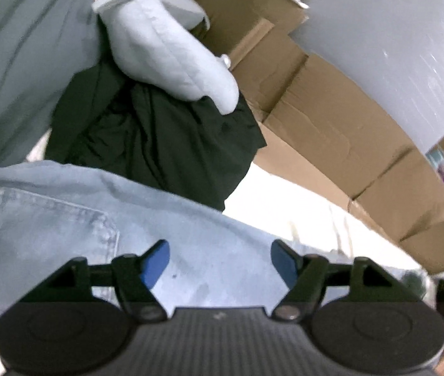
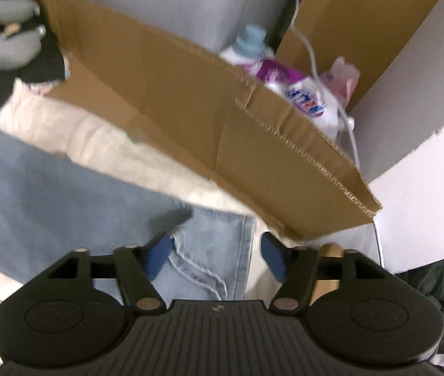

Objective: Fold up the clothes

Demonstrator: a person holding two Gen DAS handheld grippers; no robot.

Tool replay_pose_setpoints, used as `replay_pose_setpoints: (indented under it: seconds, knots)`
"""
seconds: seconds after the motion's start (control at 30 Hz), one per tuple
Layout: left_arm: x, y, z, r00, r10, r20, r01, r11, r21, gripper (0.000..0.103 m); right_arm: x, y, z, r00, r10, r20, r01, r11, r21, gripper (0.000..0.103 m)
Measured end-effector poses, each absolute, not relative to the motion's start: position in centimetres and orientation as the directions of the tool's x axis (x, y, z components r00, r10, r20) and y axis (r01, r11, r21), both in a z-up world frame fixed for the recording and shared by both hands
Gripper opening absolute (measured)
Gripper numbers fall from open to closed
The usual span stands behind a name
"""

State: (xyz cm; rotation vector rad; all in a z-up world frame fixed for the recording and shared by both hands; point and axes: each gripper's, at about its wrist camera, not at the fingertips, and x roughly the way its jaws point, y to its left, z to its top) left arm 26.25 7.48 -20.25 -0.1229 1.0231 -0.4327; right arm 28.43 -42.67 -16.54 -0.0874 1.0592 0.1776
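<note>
Each gripper, left gripper and right gripper, is black plastic with blue pads, round knobs, a ribbed grey middle and shiny screws.

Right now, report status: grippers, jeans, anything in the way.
Left gripper open, empty. Right gripper open, empty. Light denim jeans lying below both, released. Dark garment past the jeans; cardboard box close alongside.
</note>
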Motion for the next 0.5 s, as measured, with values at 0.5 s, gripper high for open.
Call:
replay_pose_setpoints:
  seconds: [0.5]
  knots:
    - [24.0,2.9,-25.6,0.414,-0.35,-0.84,0.335,0.917,-0.217,0.076,24.9,-39.2,-32.9,0.656,0.198,-0.728,-0.31,0.95,-0.021,0.075]
